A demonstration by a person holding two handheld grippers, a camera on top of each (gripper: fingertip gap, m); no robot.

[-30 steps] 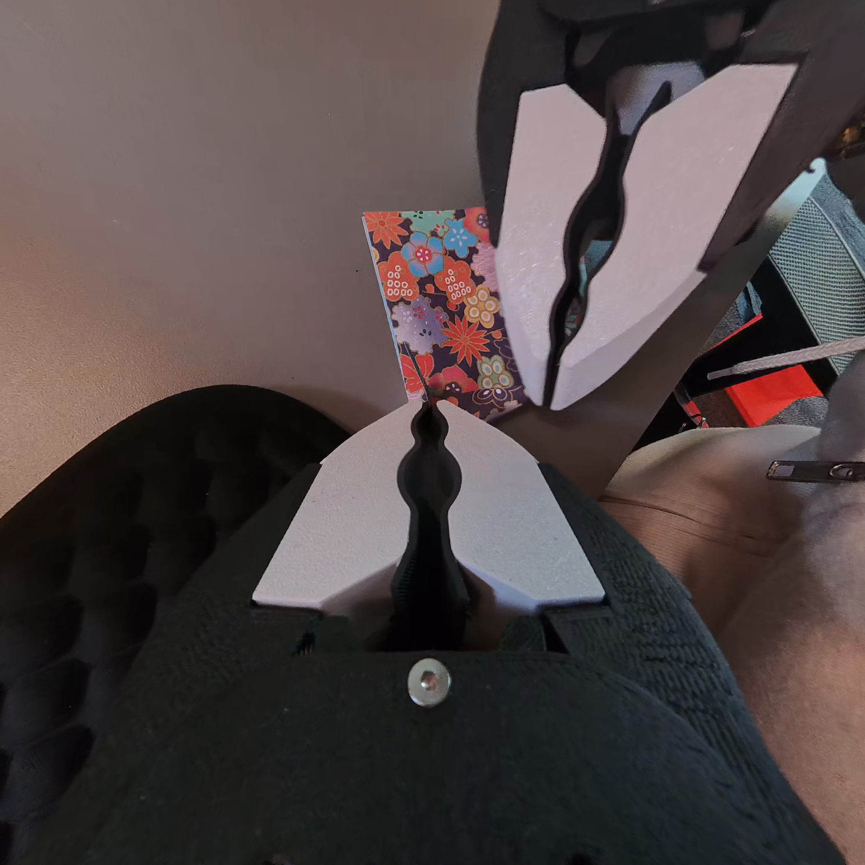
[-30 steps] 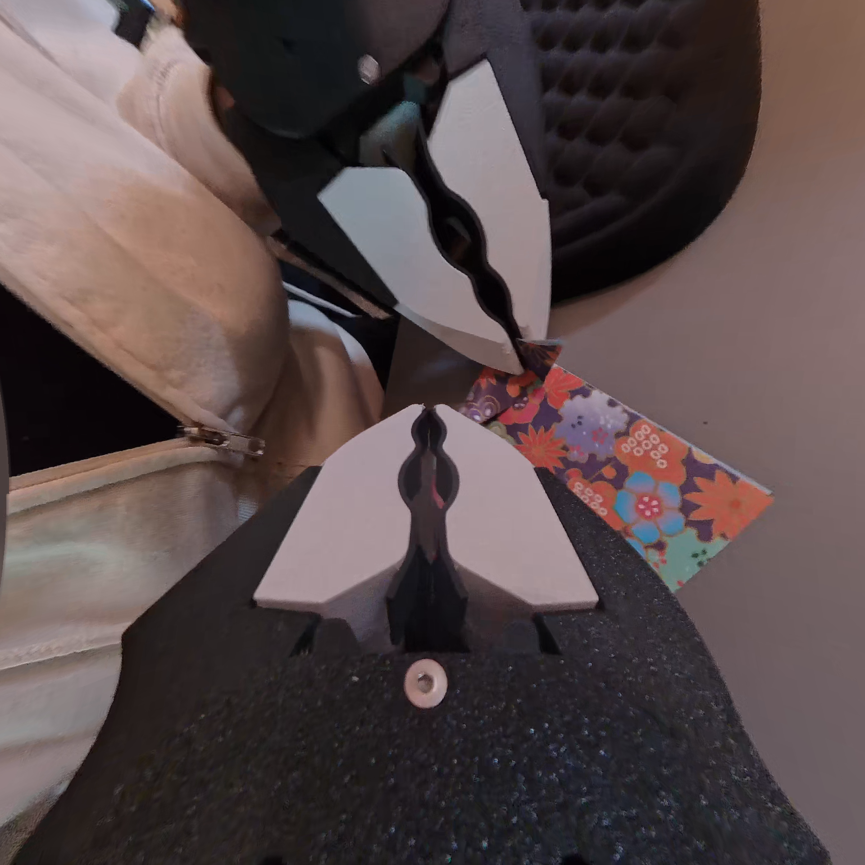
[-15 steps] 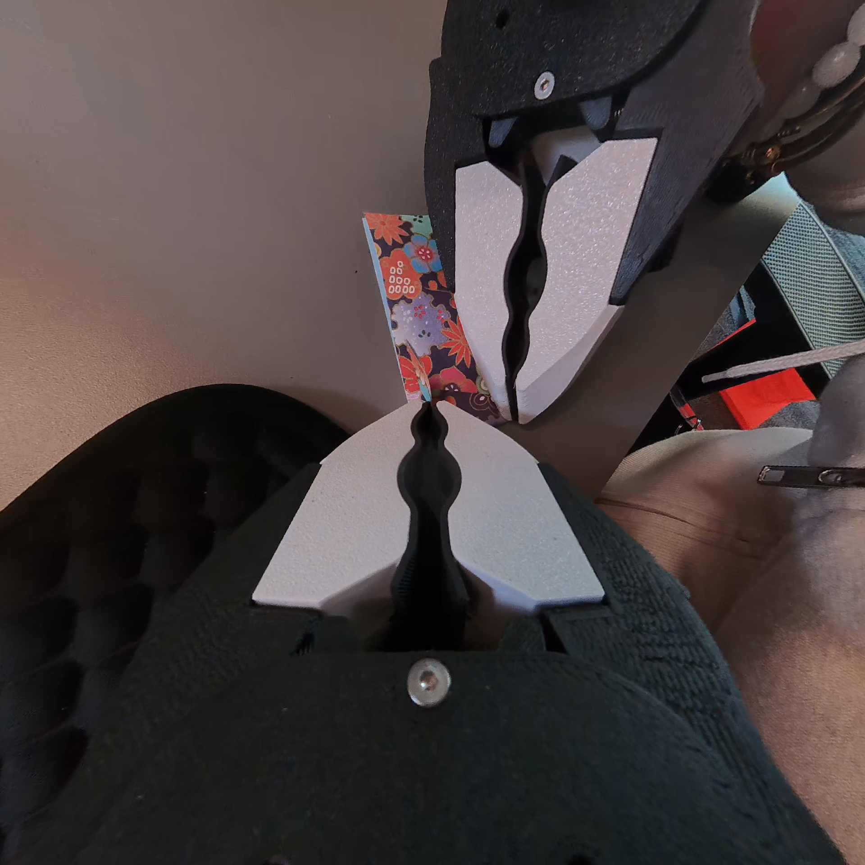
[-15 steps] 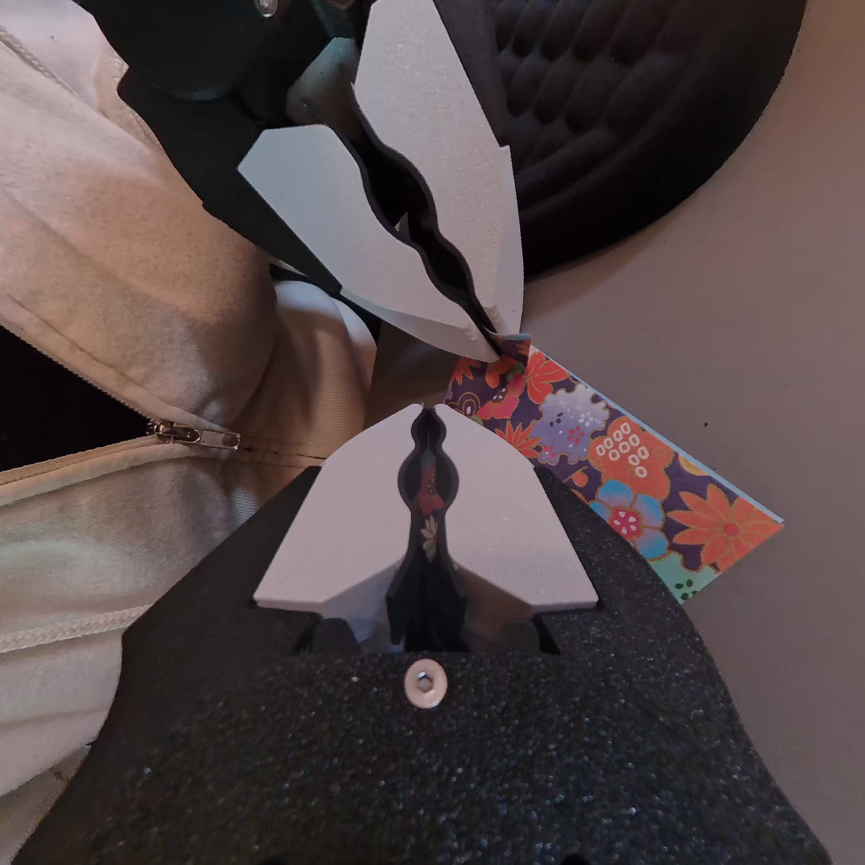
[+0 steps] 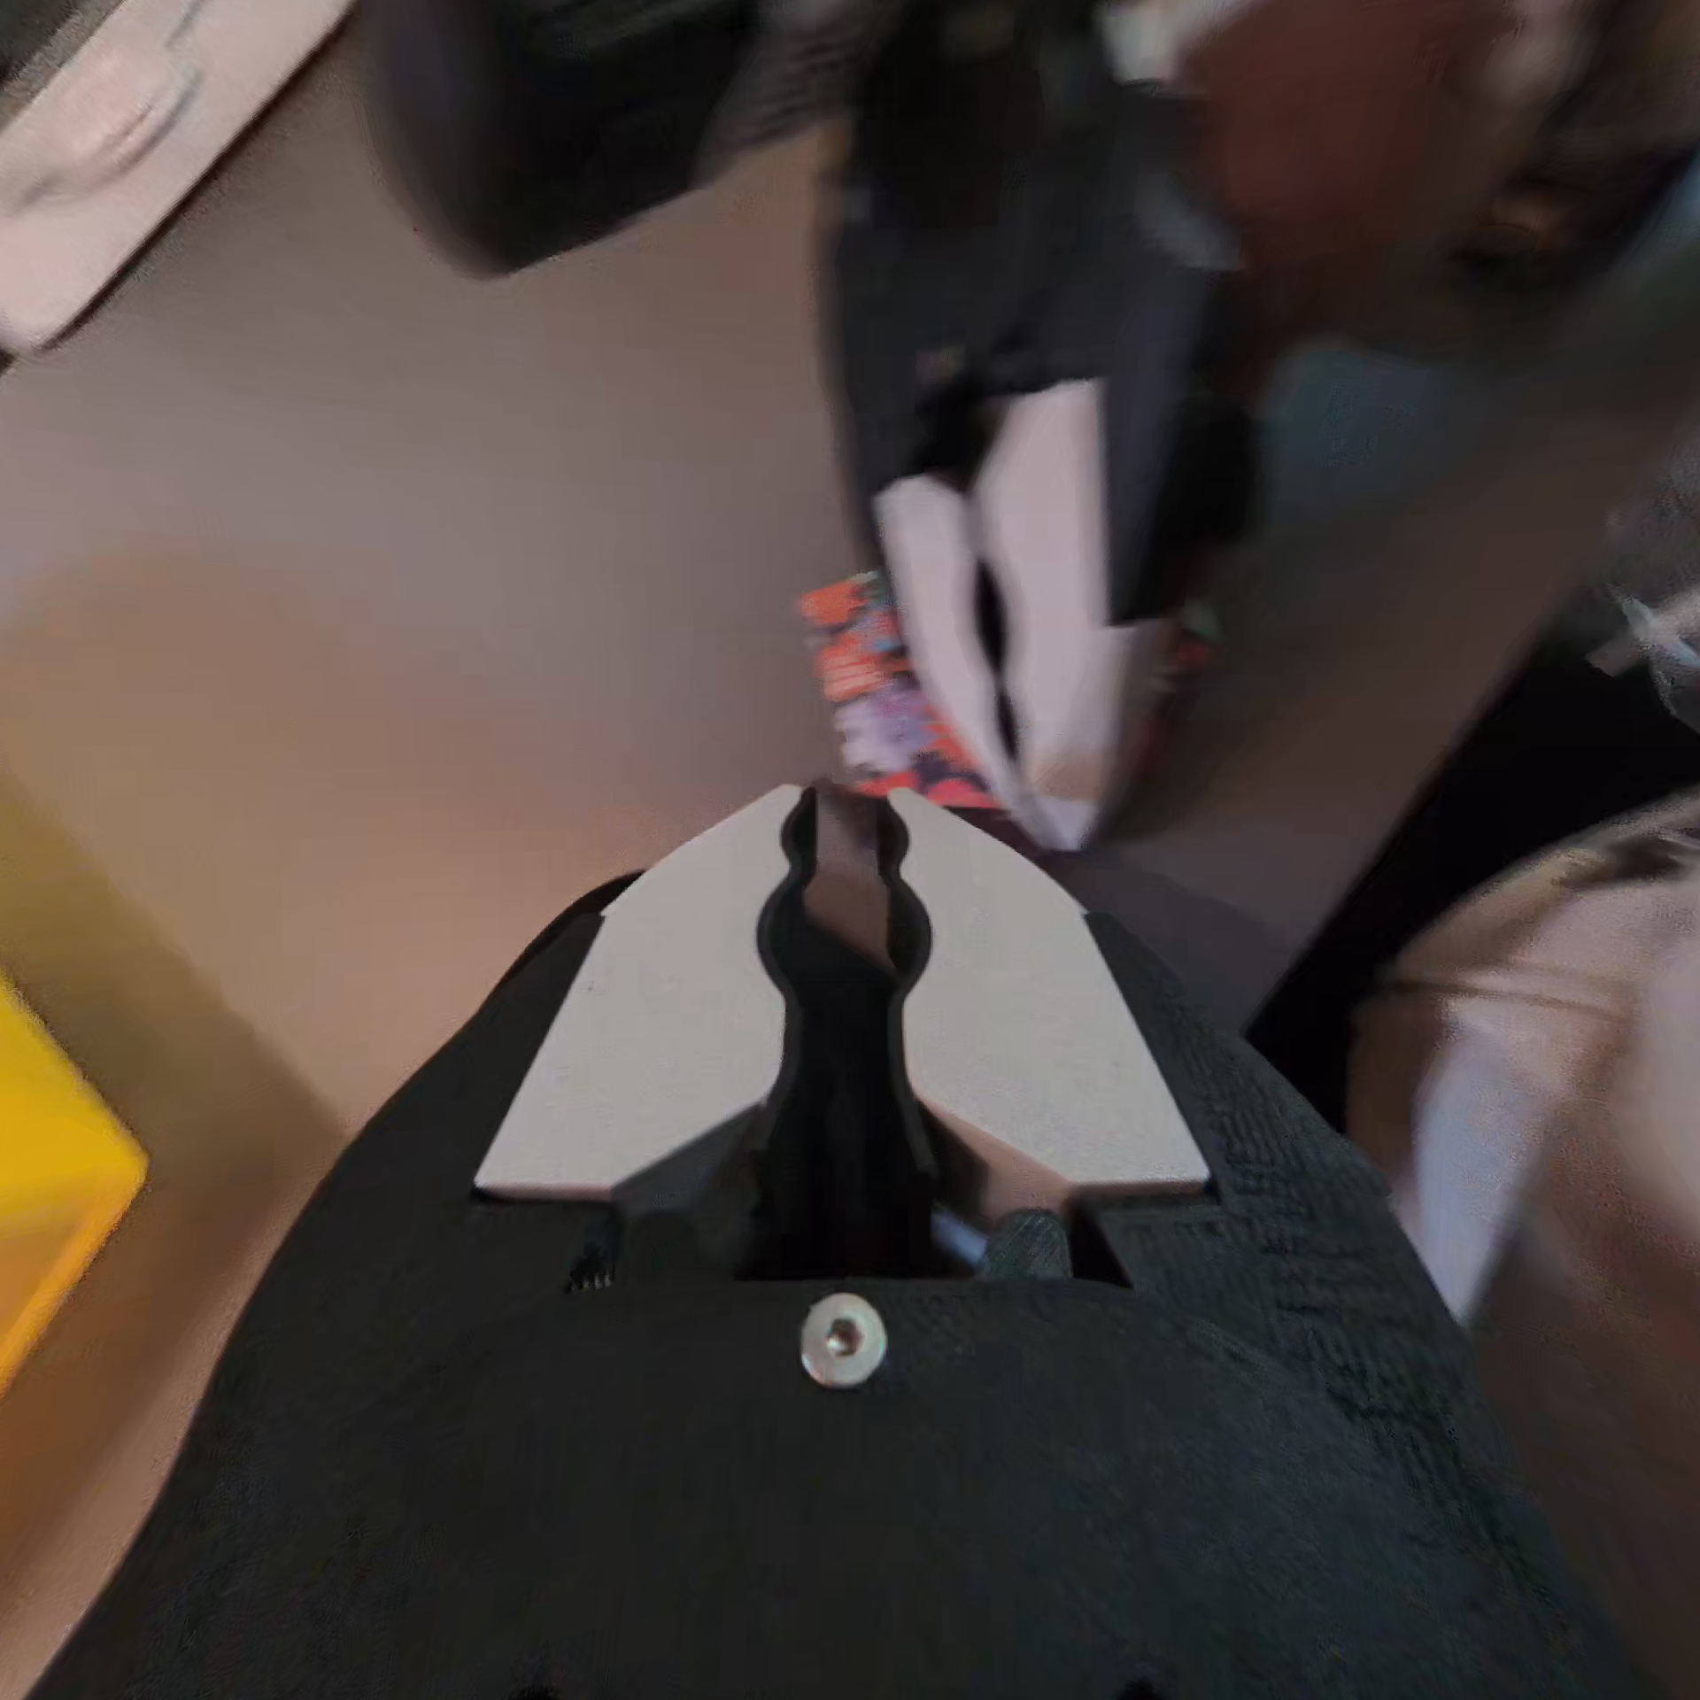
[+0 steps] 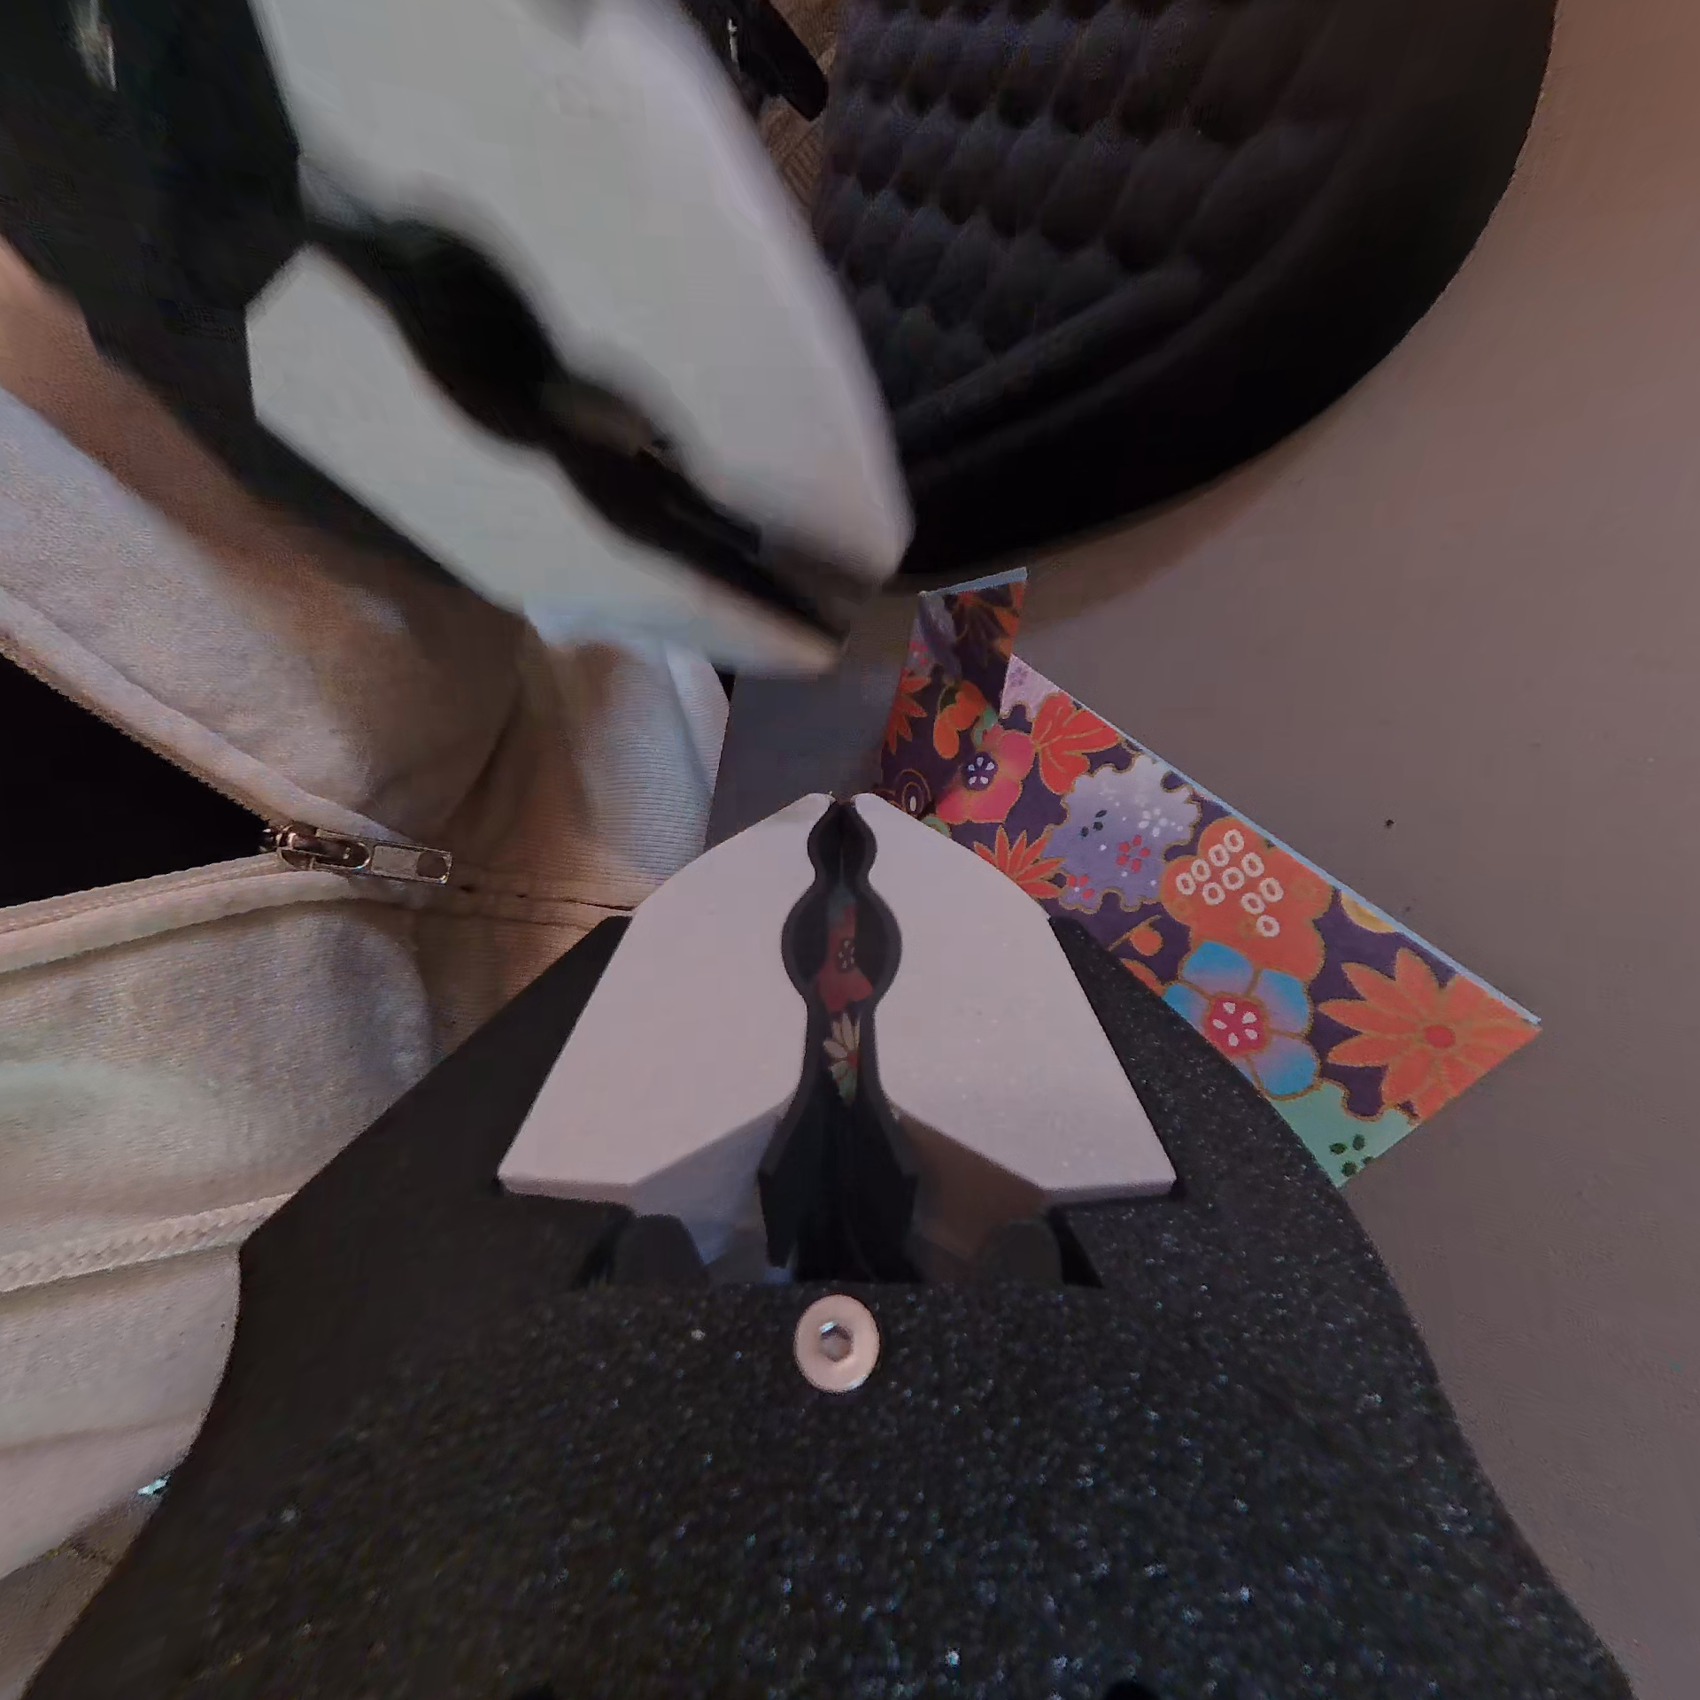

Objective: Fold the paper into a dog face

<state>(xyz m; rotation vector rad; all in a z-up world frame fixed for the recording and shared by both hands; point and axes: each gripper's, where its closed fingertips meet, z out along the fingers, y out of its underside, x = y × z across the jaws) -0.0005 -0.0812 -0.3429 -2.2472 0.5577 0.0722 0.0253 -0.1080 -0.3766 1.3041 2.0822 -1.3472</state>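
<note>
Clamping the floral paper (image 6: pixel 1223 911), right gripper (image 6: pixel 842 809) contrasts left gripper (image 5: pixel 851 796), fingers parted.

The paper (image 6: pixel 1223 911) lies on the desk (image 6: pixel 1472 644) at right of centre, the cushion (image 6: pixel 1150 230) behind it at upper right, the left gripper (image 6: pixel 828 616) at upper left.

Dim, warm indoor light all round. The left wrist view is smeared with motion blur: right tool (image 5: pixel 1039 809) and floral paper (image 5: pixel 865 699) are streaky, and only the near left tool (image 5: pixel 851 800) is crisp. The right wrist view is sharper, though the left tool there is blurred. Wide-angle bending curves the edges; soft shadows lie on the worktop (image 6: pixel 1472 644).
</note>
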